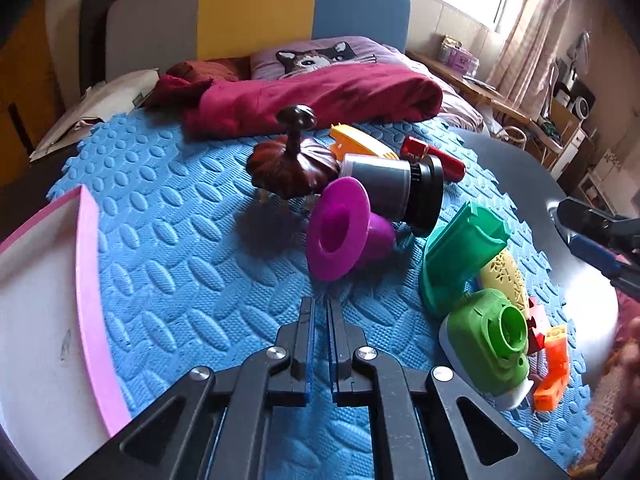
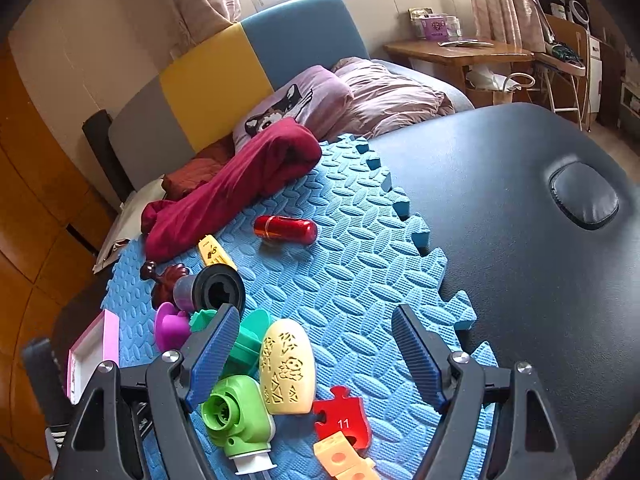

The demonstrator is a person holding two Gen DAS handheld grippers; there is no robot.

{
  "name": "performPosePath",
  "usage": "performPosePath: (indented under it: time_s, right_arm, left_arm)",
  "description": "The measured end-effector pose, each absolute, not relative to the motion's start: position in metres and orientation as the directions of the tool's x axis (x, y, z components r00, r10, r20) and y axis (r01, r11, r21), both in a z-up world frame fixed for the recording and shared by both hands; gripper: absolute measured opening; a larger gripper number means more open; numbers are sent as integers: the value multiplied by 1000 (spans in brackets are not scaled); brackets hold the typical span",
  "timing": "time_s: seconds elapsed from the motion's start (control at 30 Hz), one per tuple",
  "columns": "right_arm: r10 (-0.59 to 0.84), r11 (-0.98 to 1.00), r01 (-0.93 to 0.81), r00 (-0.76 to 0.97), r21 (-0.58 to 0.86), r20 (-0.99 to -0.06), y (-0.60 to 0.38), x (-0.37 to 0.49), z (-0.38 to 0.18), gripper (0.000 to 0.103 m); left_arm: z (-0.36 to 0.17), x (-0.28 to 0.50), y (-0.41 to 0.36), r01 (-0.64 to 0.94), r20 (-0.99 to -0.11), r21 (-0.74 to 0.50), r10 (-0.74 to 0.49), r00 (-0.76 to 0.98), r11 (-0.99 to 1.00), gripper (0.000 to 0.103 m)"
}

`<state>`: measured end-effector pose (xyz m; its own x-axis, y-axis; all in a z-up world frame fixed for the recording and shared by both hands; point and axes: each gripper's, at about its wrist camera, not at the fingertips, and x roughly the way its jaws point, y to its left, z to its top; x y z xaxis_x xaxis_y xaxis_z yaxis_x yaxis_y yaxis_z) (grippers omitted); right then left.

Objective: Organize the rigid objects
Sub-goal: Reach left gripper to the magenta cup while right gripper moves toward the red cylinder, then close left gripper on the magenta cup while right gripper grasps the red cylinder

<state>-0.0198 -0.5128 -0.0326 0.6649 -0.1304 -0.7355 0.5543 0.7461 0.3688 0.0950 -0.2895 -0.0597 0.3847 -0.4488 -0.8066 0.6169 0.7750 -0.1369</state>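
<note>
Several rigid toys lie on a blue foam mat (image 1: pixel 180 208). My left gripper (image 1: pixel 320 304) is shut and empty, just in front of a purple funnel-shaped piece (image 1: pixel 340 232). Behind it lie a dark brown lid with a knob (image 1: pixel 292 160), a grey and black cylinder (image 1: pixel 396 184), a red capsule (image 2: pixel 286 229) and a yellow piece (image 2: pixel 214 254). My right gripper (image 2: pixel 316 324) is open above a cream patterned egg (image 2: pixel 286 366), a light green toy (image 2: pixel 236 412), a dark green piece (image 1: pixel 460 248), a red puzzle piece (image 2: pixel 340 416) and an orange block (image 2: pixel 344 460).
A pink-edged white tray (image 1: pixel 86 280) stands at the mat's left. A crimson blanket (image 1: pixel 320 92) lies along the mat's far edge, with pillows behind. A dark padded table surface (image 2: pixel 520 200) extends to the right of the mat.
</note>
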Motion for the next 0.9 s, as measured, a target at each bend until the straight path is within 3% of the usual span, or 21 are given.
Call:
performPosePath:
  time_s: [0.07,0.1,0.13,0.2,0.63,0.7,0.9]
  right_arm:
    - [-129,744,557,662,369,-738,-513,-19,-33,80]
    - [-128,744,557,662,370,-739,-512,-19,-33,80]
    - [-126,744,556,662,371,-739,-512,-19,-33,80]
    - [-122,746,552,663,372,-738,-511,-19,-33,80]
    - [-97,754,532,671,386,-735,-508,-17,-33,80]
    - [-98,756,530,671,383,-735,-508,-16,-33,80]
    - [-98,759,528,671,381,-735,-507,-16,-34,80]
  left_arm:
    - [-55,93,-288,629,-802,-151,-467,374,763,15]
    - [-53,93,-287,632,-799,-162,-477,366,758,28]
    - [-50,94,-287,631,-793,-177,-489,363,756,49]
    - [-41,94,-287,612,-765,-176,-499,408,771,67]
    - [-55,121,-338,666,-781,-65,-453,429,743,66]
    - [-61,125,-344,668,-791,-75,-452,412,740,56]
    - [-54,116,-332,673,-766,-94,-484,422,734,48]
